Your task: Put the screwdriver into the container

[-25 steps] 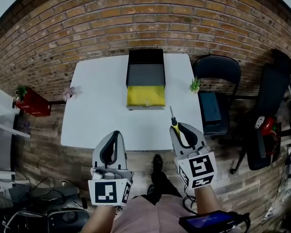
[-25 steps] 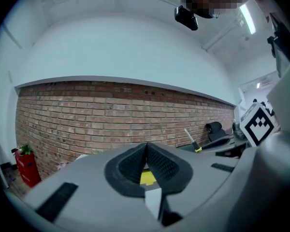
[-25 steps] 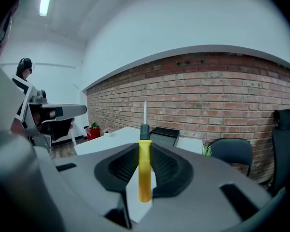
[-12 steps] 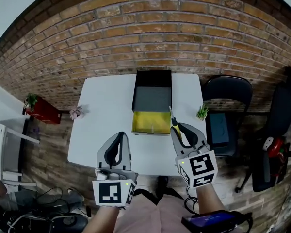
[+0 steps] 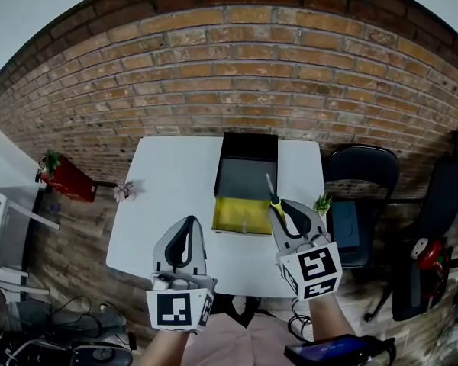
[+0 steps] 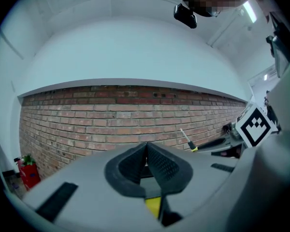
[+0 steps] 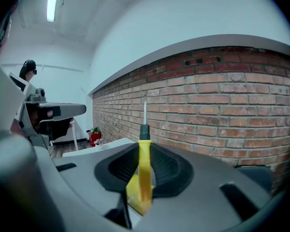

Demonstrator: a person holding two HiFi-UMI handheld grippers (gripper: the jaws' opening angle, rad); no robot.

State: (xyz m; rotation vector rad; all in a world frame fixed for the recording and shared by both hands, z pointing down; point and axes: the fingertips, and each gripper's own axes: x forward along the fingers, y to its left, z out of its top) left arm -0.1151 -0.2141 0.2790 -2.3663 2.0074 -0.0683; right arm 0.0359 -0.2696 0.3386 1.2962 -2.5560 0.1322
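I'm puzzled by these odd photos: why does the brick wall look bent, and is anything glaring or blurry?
Head view: the wide lens bows the brick wall into an arc and darkens the corners. Right gripper view: the ceiling light glares white, while the screwdriver stays fairly sharp. Left gripper view: even, soft light, with a dark rim round the picture.

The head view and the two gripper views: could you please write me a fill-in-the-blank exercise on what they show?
The right gripper grips the thin-shafted screwdriver by its ___ handle.
The jaws of the left gripper are ___, with nothing between them.
The open black-and-yellow container stands on the ___ table.
Missing words: yellow; shut; white.
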